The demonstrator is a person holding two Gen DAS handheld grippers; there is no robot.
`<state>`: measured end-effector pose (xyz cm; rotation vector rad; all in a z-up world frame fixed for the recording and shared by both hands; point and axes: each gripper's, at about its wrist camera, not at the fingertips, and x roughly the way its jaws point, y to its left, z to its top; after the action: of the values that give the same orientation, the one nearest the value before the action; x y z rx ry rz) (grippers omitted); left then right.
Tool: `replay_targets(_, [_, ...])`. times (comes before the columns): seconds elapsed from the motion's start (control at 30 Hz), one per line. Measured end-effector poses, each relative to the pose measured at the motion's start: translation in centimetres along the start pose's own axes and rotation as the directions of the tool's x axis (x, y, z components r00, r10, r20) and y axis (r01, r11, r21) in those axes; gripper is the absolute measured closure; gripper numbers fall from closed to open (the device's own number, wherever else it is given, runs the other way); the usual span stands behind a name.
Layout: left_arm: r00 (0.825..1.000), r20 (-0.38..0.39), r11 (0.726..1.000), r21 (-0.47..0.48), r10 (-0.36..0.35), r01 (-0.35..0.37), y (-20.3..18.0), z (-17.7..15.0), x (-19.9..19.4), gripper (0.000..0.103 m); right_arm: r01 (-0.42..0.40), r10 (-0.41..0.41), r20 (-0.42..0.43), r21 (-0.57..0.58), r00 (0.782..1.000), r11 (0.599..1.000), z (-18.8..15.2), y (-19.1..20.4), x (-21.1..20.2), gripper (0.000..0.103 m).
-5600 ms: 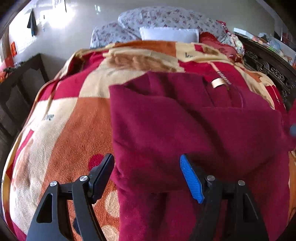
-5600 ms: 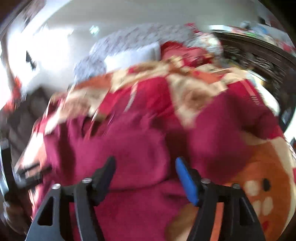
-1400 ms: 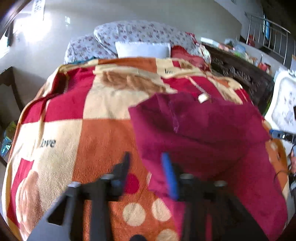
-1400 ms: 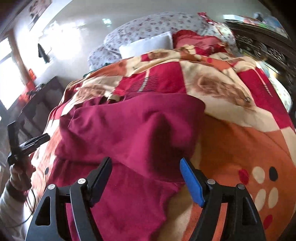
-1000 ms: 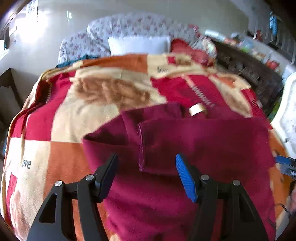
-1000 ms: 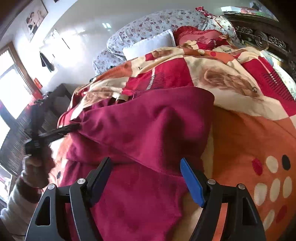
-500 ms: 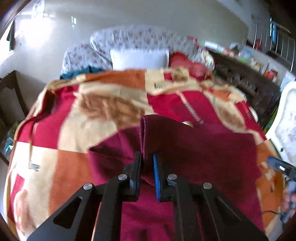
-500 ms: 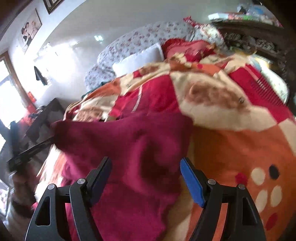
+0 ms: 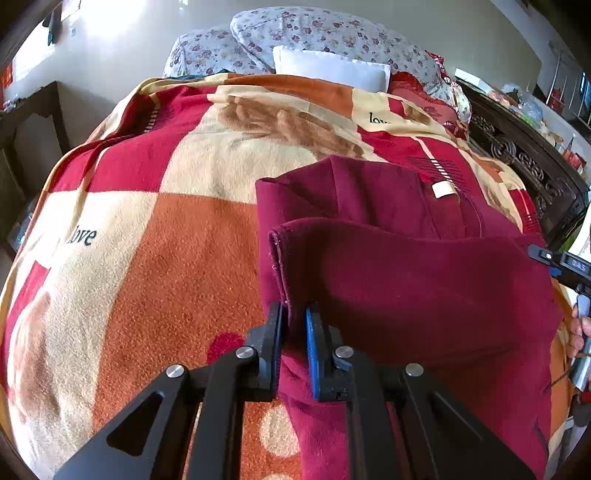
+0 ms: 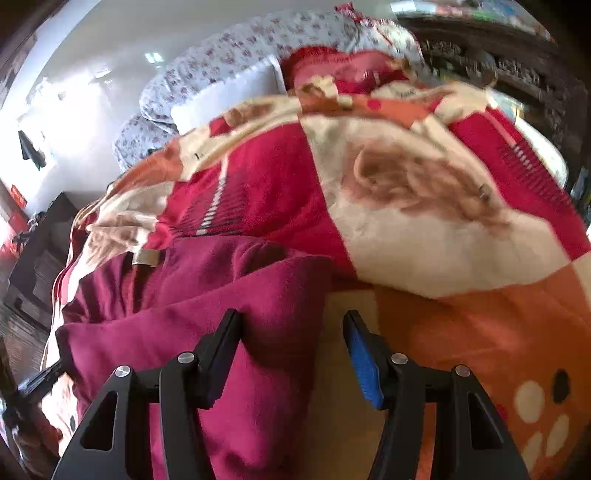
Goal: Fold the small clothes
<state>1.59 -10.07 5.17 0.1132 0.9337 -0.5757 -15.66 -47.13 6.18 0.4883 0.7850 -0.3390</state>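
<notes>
A dark red fleece garment (image 9: 406, 280) lies on the patterned blanket (image 9: 155, 258), partly folded, with a pale label (image 9: 443, 190) near its far edge. My left gripper (image 9: 293, 317) is shut on the garment's hemmed left edge, which rises from between the pads. In the right wrist view the same garment (image 10: 207, 302) fills the lower left. My right gripper (image 10: 291, 325) hangs over its right edge, jaws closing; the fold lies between them, against the black finger (image 10: 225, 339), and the blue pad (image 10: 358, 350) stands apart from the cloth.
Floral pillows (image 9: 295, 33) and a white pillow (image 9: 332, 68) lie at the head of the bed. A carved dark wood frame (image 9: 524, 158) runs along the right side. A dark table (image 9: 33, 110) stands at the left. The right gripper's body and the hand holding it (image 9: 576, 295) show at the right edge.
My left gripper has gone from open to shut on the garment's left edge and drawn it back towards me. My right gripper has slid to the garment's right edge, its jaws narrower than before.
</notes>
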Motion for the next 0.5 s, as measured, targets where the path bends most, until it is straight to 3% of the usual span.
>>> replay_targets(0.1, [1.0,0.002,1.0,-0.004,-0.011,0.011,0.2,-0.1,-0.2,0.091,-0.084,0.082,-0.023,-0.078,0.996,0.993,-1.8,0.7,-2.5,0.041])
replay_targets(0.2, [1.0,0.004,1.0,0.002,-0.002,0.002,0.2,-0.2,-0.2,0.091,-0.104,0.097,-0.06,-0.121,0.993,0.987,-3.9,1.0,-3.6,0.041])
replay_targets(0.23, [1.0,0.004,1.0,0.004,0.004,-0.004,0.1,-0.3,-0.2,0.091,-0.099,0.088,-0.084,-0.141,0.993,0.985,-4.6,1.0,-3.3,0.042])
replay_targets(0.3, [1.0,0.004,1.0,0.004,0.017,-0.017,-0.1,-0.3,-0.1,0.091,-0.043,0.013,-0.142,-0.209,0.99,0.977,-6.6,1.4,-2.2,0.062])
replay_targets(0.33, [1.0,0.006,1.0,0.004,0.021,-0.021,-0.2,-0.3,-0.1,0.091,-0.028,-0.011,-0.165,-0.233,0.986,0.972,-7.6,1.5,-1.7,0.066])
replay_targets(0.4, [1.0,0.011,0.999,0.013,0.029,-0.029,-0.4,-0.5,-0.3,0.091,-0.003,-0.033,-0.126,-0.272,0.991,0.962,-9.4,1.7,-2.3,0.066])
replay_targets(0.5, [0.999,0.01,0.999,0.025,0.036,-0.037,-0.5,-0.5,-0.6,0.091,0.01,-0.048,-0.149,-0.25,0.988,0.968,-9.8,1.1,-3.3,0.066])
